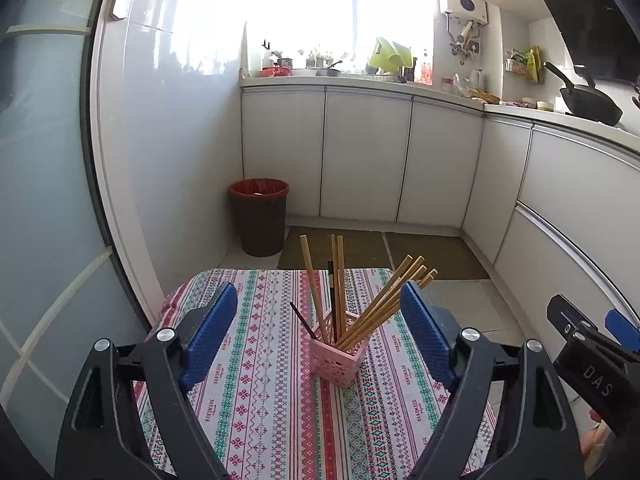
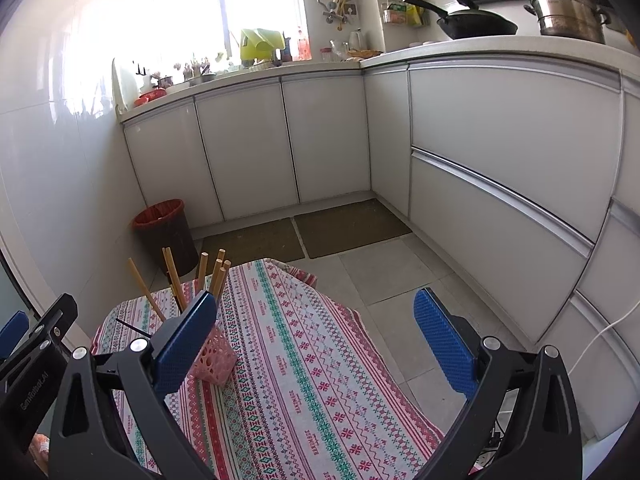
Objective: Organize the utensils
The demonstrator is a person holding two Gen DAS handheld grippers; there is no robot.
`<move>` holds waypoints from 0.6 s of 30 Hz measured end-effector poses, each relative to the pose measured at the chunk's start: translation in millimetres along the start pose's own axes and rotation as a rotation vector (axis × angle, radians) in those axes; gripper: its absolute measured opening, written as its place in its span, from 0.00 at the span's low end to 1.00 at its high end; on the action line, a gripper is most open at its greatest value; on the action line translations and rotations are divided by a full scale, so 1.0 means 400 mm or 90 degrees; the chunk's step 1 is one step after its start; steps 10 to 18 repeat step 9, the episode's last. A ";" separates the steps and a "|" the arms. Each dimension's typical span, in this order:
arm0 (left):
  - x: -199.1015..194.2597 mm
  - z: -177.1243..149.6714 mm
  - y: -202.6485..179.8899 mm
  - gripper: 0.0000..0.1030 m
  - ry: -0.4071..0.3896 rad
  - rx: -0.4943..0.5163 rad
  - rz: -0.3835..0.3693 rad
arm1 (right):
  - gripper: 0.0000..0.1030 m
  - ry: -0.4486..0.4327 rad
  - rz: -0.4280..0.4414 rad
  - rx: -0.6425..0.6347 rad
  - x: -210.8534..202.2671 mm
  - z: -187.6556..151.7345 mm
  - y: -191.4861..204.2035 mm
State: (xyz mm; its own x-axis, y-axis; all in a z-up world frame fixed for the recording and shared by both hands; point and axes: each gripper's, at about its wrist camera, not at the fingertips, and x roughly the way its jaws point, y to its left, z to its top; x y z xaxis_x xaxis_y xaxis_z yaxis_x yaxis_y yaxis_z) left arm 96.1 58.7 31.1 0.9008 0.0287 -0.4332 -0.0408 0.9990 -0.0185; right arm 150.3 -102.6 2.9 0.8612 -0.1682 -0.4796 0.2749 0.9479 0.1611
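Note:
A pink lattice holder [image 1: 338, 360] [image 2: 214, 360] stands upright on the table's patterned cloth [image 1: 260, 400] [image 2: 312, 360]. Several wooden chopsticks [image 1: 384, 304] [image 2: 172, 276] lean out of it, and a dark chopstick [image 1: 304, 322] slants to the left. My left gripper [image 1: 320, 292] is open just before the holder, its blue pads [image 1: 216, 320] wide on either side and touching nothing. My right gripper [image 2: 316, 300] is open over the cloth to the right of the holder, empty. Its left finger [image 2: 188, 344] hides part of the holder in the right wrist view.
A dark bin with a red liner [image 1: 259, 216] [image 2: 164, 228] stands on the floor beyond the table, by the left wall. White cabinets [image 2: 500, 168] run along the back and right. Two brown mats [image 2: 352, 226] lie on the tiled floor.

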 end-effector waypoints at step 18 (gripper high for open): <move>-0.002 0.010 0.001 0.93 0.010 -0.007 0.005 | 0.93 0.001 0.000 0.001 0.001 0.000 -0.002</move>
